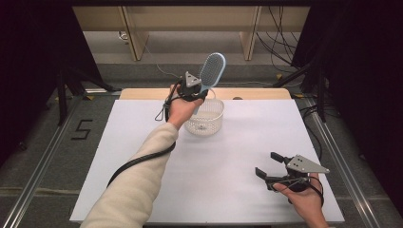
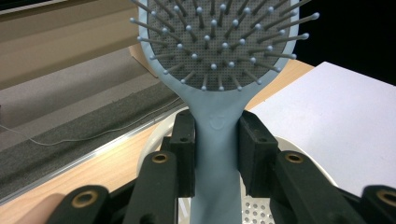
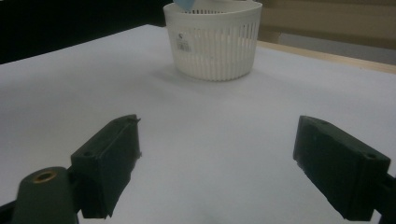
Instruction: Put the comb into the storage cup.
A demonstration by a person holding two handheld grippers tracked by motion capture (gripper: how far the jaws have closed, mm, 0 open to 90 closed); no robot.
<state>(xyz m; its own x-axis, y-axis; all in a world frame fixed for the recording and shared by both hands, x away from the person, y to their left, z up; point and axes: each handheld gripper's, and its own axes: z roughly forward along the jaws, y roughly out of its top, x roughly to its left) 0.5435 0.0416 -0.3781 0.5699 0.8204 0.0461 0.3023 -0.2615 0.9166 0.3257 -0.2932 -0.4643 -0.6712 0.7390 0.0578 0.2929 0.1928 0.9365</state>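
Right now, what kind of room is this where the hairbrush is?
It looks like a test or recording lab, not a home. A white table stands between dark curtains, cables trail across the floor behind it, and a number five is taped on the floor.

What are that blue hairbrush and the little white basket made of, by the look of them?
Hairbrush: looks like matte moulded plastic, pale blue and smooth, with a grey dotted cushion, perhaps rubber, and thin ball-tipped bristles. White basket: apparently slightly glossy plastic, with evenly moulded slotted walls and a sticker on its side. Its perforated bottom shows in the left gripper view.
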